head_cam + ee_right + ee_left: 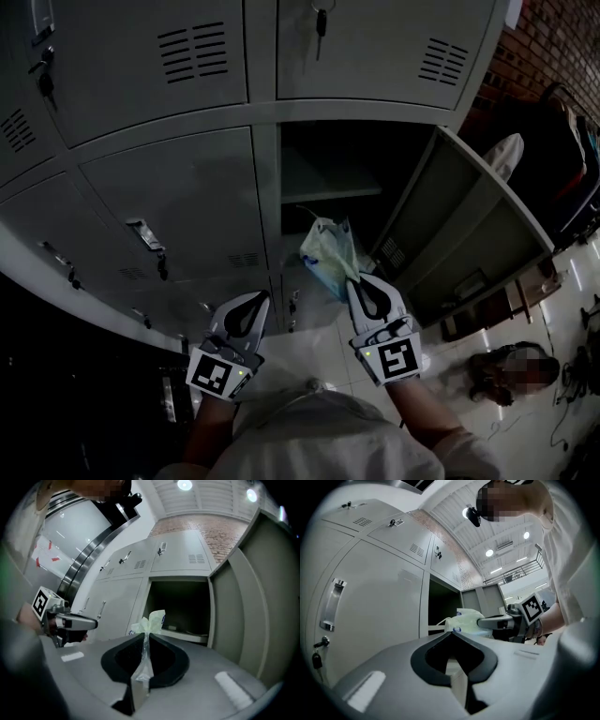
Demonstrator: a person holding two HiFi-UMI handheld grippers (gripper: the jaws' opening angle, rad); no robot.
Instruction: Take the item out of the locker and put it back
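Your right gripper point(355, 282) has its jaws pinching a thin fold of the pale plastic bag point(324, 249). The bag hangs in the air just in front of the open locker point(328, 183). The locker is too dark to see into. Your left gripper point(257, 302) has its jaws pressed together, holding nothing.

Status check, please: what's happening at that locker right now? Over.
Right hand-held gripper shut on plastic bag, held before open locker. Left hand-held gripper shut, empty. Its door swung wide, nothing blocking the opening.
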